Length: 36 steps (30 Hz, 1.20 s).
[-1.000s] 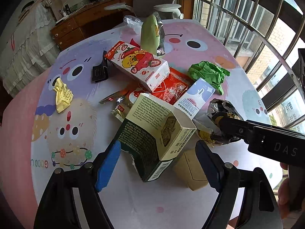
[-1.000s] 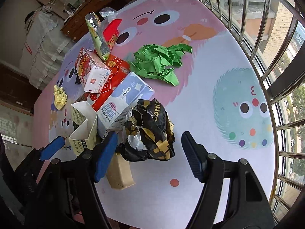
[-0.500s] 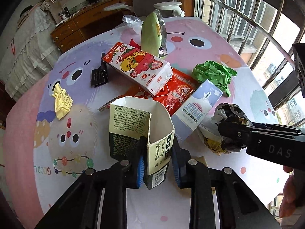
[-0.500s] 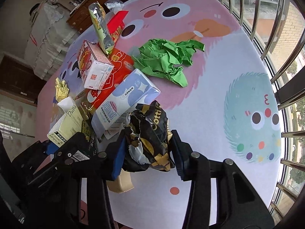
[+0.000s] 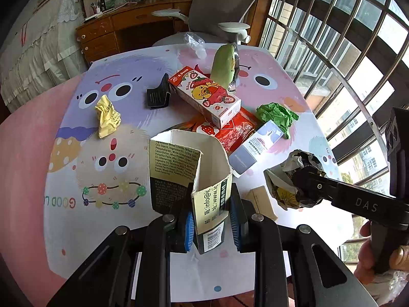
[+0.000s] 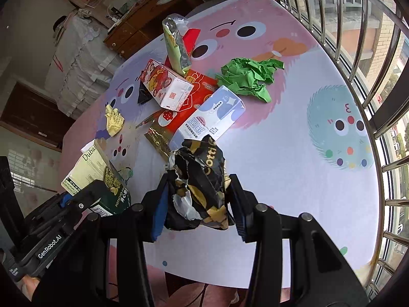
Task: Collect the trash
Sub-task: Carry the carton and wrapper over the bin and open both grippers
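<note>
1. While its blue pads press on both sides of the open green-and-cream carton [image 5: 194,179], the left hand-held gripper [image 5: 211,223] pinches that carton by its lower end, open mouth pointing away from the camera, above the near edge of the worktop [image 5: 76,225].
2. The right hand-held gripper [image 6: 198,206] is clamped on a crumpled black-and-gold wrapper [image 6: 199,179], which bulges out between the two fingers; in the left wrist view the same wrapper [image 5: 294,181] sits at the tip of the black tool, near the worktop's right edge.
3. A hand [image 5: 375,253] grips the right tool's handle at the lower right of the left wrist view.
4. A small tan box [image 5: 263,200] lies on the worktop between the carton and the wrapper.
5. Toward the middle of the worktop, a white-and-blue milk carton [image 6: 212,117] lies on its side, touching a red snack packet [image 6: 189,102].
6. A strawberry drink box [image 5: 204,97] rests on top of the red packet, and a tall pale green bag [image 5: 225,66] stands just behind it.
7. Crumpled green paper [image 6: 250,76] lies beside the milk carton toward the right edge.
8. A crumpled yellow paper [image 5: 107,117] sits well apart on the left part of the worktop, with a black clip-like object [image 5: 158,94] between it and the drink box.
</note>
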### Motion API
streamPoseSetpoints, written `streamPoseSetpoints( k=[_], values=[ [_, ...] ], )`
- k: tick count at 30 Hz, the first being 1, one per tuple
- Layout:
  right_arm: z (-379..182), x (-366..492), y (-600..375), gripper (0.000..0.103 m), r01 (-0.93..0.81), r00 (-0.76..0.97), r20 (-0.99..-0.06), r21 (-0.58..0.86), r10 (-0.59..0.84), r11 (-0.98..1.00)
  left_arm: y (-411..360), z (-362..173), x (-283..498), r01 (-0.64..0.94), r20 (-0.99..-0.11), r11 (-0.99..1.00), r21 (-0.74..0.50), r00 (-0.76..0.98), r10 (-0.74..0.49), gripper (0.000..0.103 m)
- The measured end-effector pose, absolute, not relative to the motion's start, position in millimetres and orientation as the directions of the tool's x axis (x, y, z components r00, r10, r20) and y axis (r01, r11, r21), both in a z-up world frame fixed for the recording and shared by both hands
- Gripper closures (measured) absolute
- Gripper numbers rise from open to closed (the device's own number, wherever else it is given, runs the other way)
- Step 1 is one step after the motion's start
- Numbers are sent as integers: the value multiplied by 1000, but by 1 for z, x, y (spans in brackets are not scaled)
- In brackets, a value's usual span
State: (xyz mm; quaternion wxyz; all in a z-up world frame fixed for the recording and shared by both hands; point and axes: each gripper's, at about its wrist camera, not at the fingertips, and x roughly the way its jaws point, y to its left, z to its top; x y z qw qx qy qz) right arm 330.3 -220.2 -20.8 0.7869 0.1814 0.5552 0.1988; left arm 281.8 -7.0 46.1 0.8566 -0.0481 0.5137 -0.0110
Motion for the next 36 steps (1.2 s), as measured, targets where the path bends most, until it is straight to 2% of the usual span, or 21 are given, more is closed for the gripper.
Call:
streamPoseSetpoints(
  k=[8,15,28,36],
  values=[
    [8,254,-187,63,-106,356,-785,506,508,856,22,77,214,38,-866,994,-103,488,-109,80],
    [9,175,-156,63,-55,364,-789,511,494,858,56,87,138,91,-861,990,-104,491,-136,80],
    [-49,46,-118,62,45,271,-852,476,448,878,100,39,25,151,-898,979,-135,398,-185,80],
    [-102,13,-127,62,82,195,-902,406,385,910,73,-10,4,188,-923,964,-188,302,-238,80]
  ],
)
